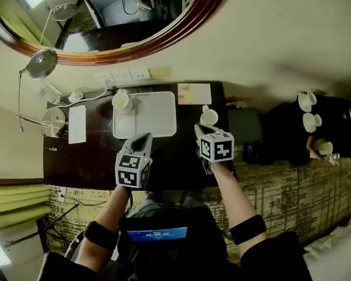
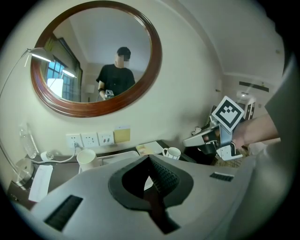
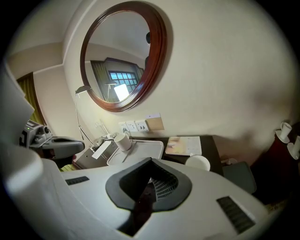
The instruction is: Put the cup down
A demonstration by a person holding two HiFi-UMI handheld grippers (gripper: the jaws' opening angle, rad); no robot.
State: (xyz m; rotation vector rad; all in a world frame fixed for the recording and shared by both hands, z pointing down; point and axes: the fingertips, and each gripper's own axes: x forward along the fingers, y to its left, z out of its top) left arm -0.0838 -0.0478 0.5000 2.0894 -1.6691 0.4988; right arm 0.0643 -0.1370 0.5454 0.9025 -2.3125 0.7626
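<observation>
Right gripper view shows the right gripper [image 3: 149, 180] with jaws pressed together and nothing between them. The left gripper [image 2: 151, 164] is likewise closed and empty. The cup [image 1: 209, 116] stands upright on the desk [image 1: 180, 153], just ahead of the right gripper and beside the tray [image 1: 156, 112], touched by neither. The put-down looks done, with nothing left but to draw clear. A second cup [image 1: 122, 100] sits on the tray's far corner, a leaflet [image 1: 194, 93] lies behind the cup, and a lamp [image 1: 41, 63] and sockets [image 1: 123, 77] line the wall. Nothing blocks the way.

The cup [image 3: 198, 162] is seemingly half hidden behind the right tool [image 3: 150, 176].
</observation>
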